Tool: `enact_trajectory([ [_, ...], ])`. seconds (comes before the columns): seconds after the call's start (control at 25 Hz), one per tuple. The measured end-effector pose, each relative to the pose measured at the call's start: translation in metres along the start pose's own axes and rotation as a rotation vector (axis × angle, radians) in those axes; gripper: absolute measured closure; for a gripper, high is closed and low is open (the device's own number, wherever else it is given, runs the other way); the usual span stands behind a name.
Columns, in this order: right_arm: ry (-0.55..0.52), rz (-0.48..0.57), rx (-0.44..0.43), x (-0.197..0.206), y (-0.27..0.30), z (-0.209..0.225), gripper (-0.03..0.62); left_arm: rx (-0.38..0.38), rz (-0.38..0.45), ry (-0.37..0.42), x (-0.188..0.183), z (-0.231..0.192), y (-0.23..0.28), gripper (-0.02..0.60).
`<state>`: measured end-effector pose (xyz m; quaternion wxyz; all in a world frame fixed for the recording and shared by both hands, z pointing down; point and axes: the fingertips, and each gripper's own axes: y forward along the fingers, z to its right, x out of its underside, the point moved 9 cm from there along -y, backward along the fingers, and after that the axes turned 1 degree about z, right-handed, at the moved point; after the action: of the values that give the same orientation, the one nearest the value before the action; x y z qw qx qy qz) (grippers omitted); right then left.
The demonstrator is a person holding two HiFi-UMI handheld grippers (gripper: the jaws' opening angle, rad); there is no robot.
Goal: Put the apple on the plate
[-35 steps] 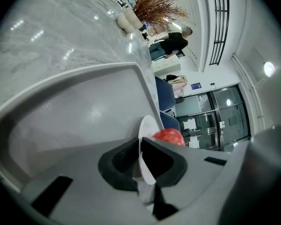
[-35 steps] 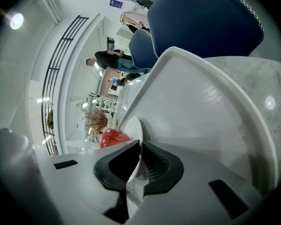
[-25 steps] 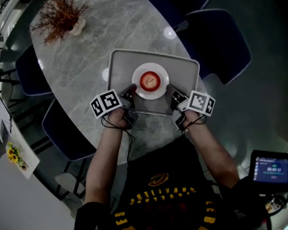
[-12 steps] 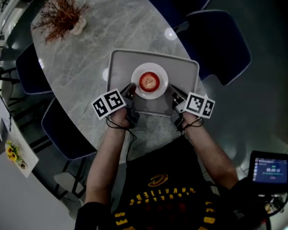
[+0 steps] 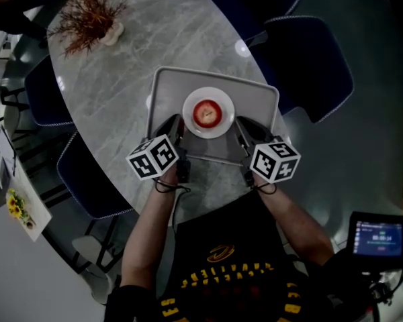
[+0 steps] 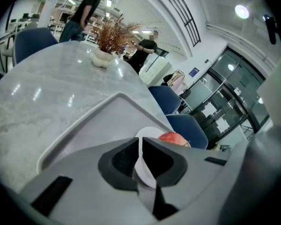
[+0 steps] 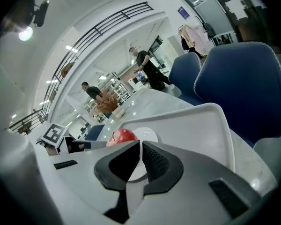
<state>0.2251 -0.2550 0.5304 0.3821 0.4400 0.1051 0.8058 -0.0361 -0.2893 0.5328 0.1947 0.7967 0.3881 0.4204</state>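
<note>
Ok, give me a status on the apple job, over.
Left gripper and right gripper shut, both empty, either side of plate. Apple sitting on plate, plate on tray. Nothing in the way.

Grey tray (image 5: 162, 86) w/ raised rim sat on oval grey marble table (image 5: 121, 79), near its front edge. Dried reddish plant (image 5: 86, 17) in small pale vase (image 5: 111, 36) stood at table's far left end, well apart from tray. Dark blue chairs around: one at right (image 5: 309, 66), two tucked in on left (image 5: 43, 96) (image 5: 87, 180). Small lit screen (image 5: 379, 237) at lower right. Yellow flowers (image 5: 17, 210) at far left edge. Two ppl in dark clothes (image 6: 84, 8) (image 6: 144, 50) stood in bkgd beyond table.
</note>
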Motion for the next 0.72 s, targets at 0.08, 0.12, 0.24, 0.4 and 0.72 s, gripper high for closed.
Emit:
enact_trajectory([
  [0.08,-0.047,0.002,-0.030,-0.002,-0.002,-0.005,0.568,0.024,0.020,0.076,0.000,0.010,-0.008,0.570],
  [0.12,-0.075,0.005,-0.045,-0.003,-0.004,-0.008,0.568,0.043,0.029,0.112,0.000,0.016,-0.012,0.581],
  [0.24,-0.161,0.021,-0.091,-0.005,-0.011,-0.022,0.588,0.085,0.057,0.174,0.003,0.030,-0.028,0.581],
  [0.4,-0.252,0.051,-0.125,-0.005,-0.034,-0.051,0.588,0.126,0.098,0.193,0.011,0.048,-0.064,0.581],
  [0.72,-0.332,0.086,-0.069,0.001,-0.060,-0.065,0.588,0.238,0.160,0.270,0.031,0.073,-0.100,0.581],
])
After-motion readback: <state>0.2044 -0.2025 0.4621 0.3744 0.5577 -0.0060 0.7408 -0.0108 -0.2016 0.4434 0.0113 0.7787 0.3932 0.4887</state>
